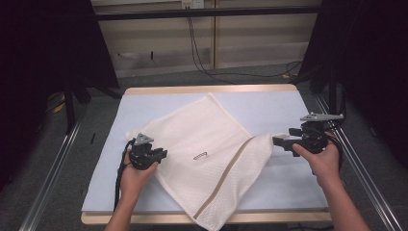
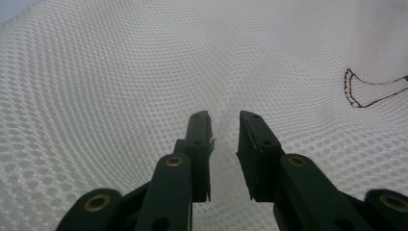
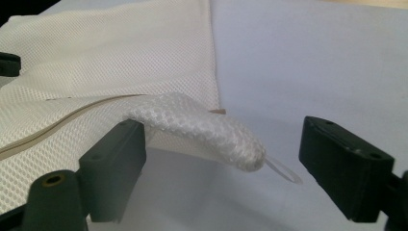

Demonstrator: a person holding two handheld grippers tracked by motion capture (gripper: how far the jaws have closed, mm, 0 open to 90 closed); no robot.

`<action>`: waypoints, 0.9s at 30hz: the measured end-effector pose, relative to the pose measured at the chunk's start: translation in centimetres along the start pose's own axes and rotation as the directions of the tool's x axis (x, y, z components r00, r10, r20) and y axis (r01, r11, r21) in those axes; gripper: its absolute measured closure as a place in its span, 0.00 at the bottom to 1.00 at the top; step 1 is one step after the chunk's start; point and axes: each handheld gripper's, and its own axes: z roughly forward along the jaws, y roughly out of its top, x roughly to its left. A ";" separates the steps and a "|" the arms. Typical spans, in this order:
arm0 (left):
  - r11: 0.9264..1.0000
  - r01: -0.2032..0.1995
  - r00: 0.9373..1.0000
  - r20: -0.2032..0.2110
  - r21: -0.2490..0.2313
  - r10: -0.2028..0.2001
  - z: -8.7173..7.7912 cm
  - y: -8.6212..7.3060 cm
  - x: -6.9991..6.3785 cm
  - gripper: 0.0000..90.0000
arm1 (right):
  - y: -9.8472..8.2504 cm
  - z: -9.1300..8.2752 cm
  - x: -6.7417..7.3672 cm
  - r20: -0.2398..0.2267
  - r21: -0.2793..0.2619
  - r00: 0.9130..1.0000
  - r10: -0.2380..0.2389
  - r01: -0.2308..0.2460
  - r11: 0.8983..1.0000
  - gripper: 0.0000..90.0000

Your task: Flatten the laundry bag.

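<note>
Pale blue table [image 1: 288, 103], mesh bag [image 1: 202, 144] spread across it. Left gripper [image 2: 225, 115] parted slightly over mesh, gripping nothing. Right gripper [image 3: 219, 159] spread wide, bag corner [image 3: 211, 130] loose between. Soft, light, floppy; best pinched at corners.

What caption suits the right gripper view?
Open right gripper around a rolled corner of the white mesh bag.

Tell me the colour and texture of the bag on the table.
Cream-white honeycomb mesh bag with a tan zipper strip; clearest in the left gripper view.
</note>
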 end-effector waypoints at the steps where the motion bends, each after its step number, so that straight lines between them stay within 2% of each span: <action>1: 1.000 -0.002 1.000 -0.004 -0.002 0.002 0.0 0.0 -0.1 0.82 | 0.0 0.0 0.2 0.002 -0.001 1.000 -0.006 0.006 1.000 0.17; 4: 1.000 -0.005 1.000 0.007 -0.020 0.005 0.0 0.3 -0.5 0.81 | -0.1 -0.1 0.6 -0.024 -0.001 1.000 -0.008 0.008 1.000 0.18; 6: 1.000 -0.015 1.000 0.016 -0.024 0.016 0.0 0.6 -0.8 0.81 | -0.2 0.0 1.0 -0.063 0.009 0.998 -0.006 0.007 1.000 0.23; 7: 1.000 -0.012 1.000 0.026 -0.028 0.013 0.1 0.8 -1.0 0.81 | -0.4 0.1 1.2 -0.067 0.020 0.998 -0.006 0.007 1.000 0.27; 9: 0.999 -0.012 0.999 0.042 -0.034 0.014 0.4 1.0 -1.3 0.80 | -0.8 0.3 1.6 -0.079 0.030 0.997 -0.009 0.011 0.999 0.50; 10: 0.999 -0.016 0.999 0.046 -0.031 0.017 0.5 1.1 -1.4 0.79 | -1.0 0.5 1.7 -0.082 0.029 0.997 -0.003 0.006 1.000 0.54; 11: 0.999 -0.013 0.998 0.054 -0.034 0.014 0.7 1.2 -1.5 0.79 | -1.2 0.6 1.8 -0.087 0.033 0.996 0.005 -0.002 0.999 0.64; 12: 0.999 -0.020 0.998 0.052 -0.035 0.021 0.8 1.3 -1.5 0.78 | -1.4 0.6 1.8 -0.105 0.039 0.994 0.011 -0.007 0.999 0.78; 15: 0.999 -0.010 0.997 0.072 -0.040 0.013 1.2 1.7 -1.7 0.76 | -2.1 0.5 2.0 -0.110 0.035 0.994 0.018 -0.015 0.999 0.89; 16: 0.999 -0.005 0.997 0.077 -0.042 0.009 1.4 1.8 -1.8 0.75 | -2.3 0.4 2.1 -0.101 0.039 0.995 0.022 -0.018 0.999 0.90; 18: 0.999 -0.016 0.997 0.078 -0.038 0.019 1.7 2.1 -1.8 0.74 | -2.8 0.1 2.4 -0.090 0.064 0.996 -0.003 0.009 0.998 0.91; 20: 0.999 -0.018 0.997 0.075 -0.037 0.021 1.9 2.2 -1.9 0.73 | -3.6 -0.2 2.6 -0.086 0.064 0.996 -0.001 0.007 0.998 0.90; 24: 0.999 -0.023 0.997 0.078 -0.032 0.025 2.3 2.4 -2.0 0.71 | -5.9 -0.9 2.9 -0.083 0.110 0.997 0.000 0.010 0.994 0.87; 25: 0.999 -0.021 0.997 0.078 -0.035 0.024 2.3 2.4 -2.1 0.70 | -6.5 -1.0 2.9 -0.080 0.120 0.997 0.002 0.008 0.993 0.81; 27: 0.999 -0.024 0.996 0.081 -0.033 0.026 2.3 2.5 -2.1 0.69 | -7.0 -1.4 2.6 -0.069 0.125 0.998 0.005 0.004 0.992 0.60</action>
